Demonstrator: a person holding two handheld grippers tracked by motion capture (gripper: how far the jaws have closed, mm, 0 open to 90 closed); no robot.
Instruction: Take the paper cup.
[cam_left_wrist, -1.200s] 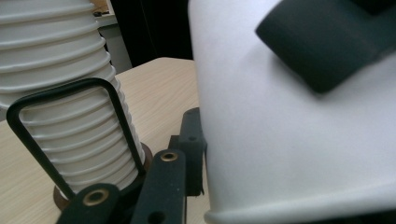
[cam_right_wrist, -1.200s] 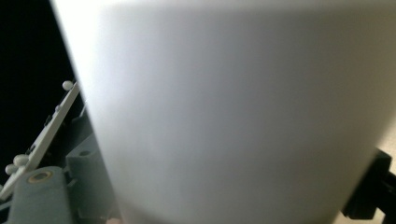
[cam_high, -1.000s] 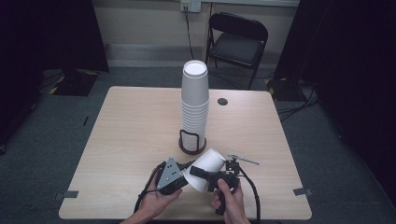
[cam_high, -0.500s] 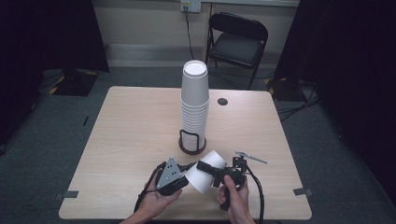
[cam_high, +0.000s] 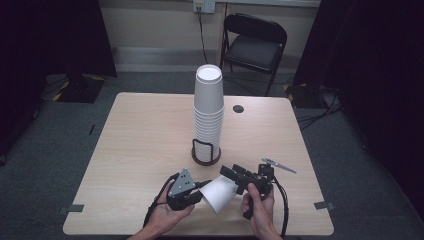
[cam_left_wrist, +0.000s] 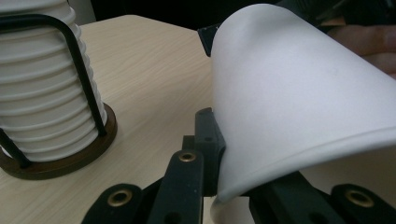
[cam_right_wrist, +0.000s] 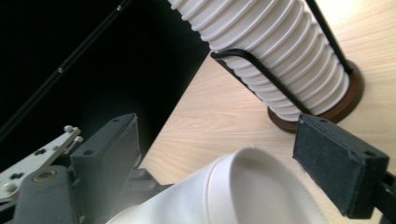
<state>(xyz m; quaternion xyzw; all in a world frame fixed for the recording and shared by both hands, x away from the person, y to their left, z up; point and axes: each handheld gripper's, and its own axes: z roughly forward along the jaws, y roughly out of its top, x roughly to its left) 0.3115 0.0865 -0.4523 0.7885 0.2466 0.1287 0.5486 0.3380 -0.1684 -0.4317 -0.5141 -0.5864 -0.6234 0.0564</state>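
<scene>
We hold a single paper cup (cam_high: 218, 194) on its side above the near edge of the desk (cam_high: 140, 145), in front of the cup stack (cam_high: 208, 112). The left tongs (cam_high: 199, 191) pinch its rim. The right tongs (cam_high: 234, 176) stand spread around its base end, not clearly touching. To pass it well, we should close the right tongs gently so the wall doesn't crumple.
</scene>
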